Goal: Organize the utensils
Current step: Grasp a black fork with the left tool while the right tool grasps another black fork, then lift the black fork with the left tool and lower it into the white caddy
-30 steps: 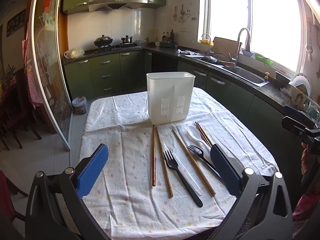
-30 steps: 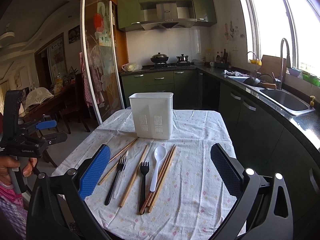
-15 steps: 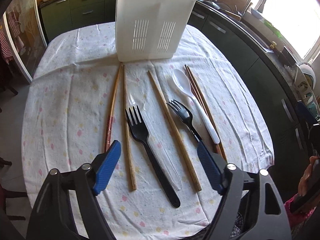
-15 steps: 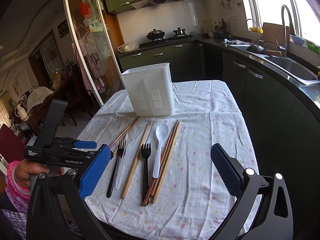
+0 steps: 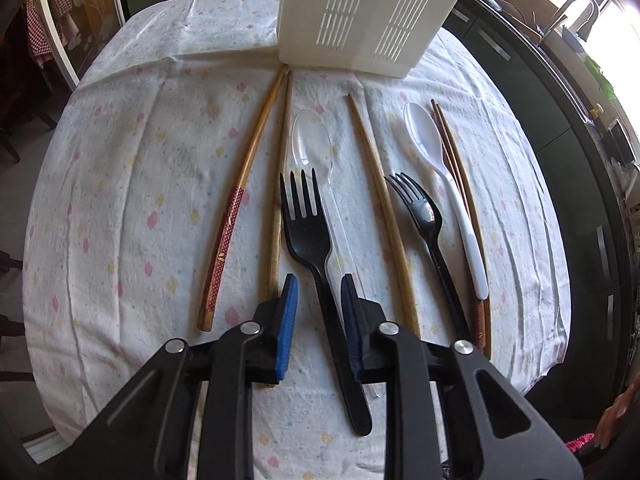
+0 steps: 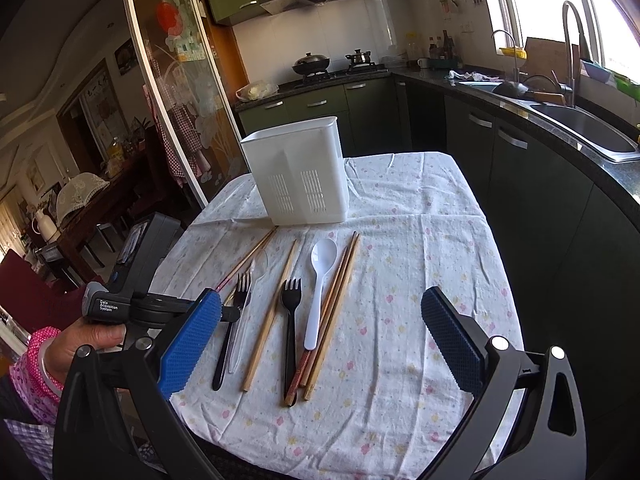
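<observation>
Utensils lie in a row on the flowered tablecloth [image 5: 132, 184] before a white slotted utensil holder [image 5: 372, 12]. My left gripper [image 5: 318, 300] is low over the table, its jaws narrowed around the handle of the left black fork [image 5: 308, 224], with small gaps still showing. A clear spoon [image 5: 312, 144] lies under that fork. Beside them lie wooden chopsticks [image 5: 376, 184], a second black fork [image 5: 424, 216] and a white spoon [image 5: 432, 152]. My right gripper [image 6: 320, 344] is open and empty above the near table edge; the holder [image 6: 300, 176] stands beyond.
A red-patterned chopstick [image 5: 232, 216] lies at the left of the row, a dark pair [image 5: 460, 176] at the right. Green cabinets and a sink counter [image 6: 560, 120] run along the right. A glass sliding door [image 6: 172, 92] stands left of the table.
My left gripper dropped to the table and narrowed its jaws around the left black fork's handle. My right gripper stayed open and shifted only slightly.
</observation>
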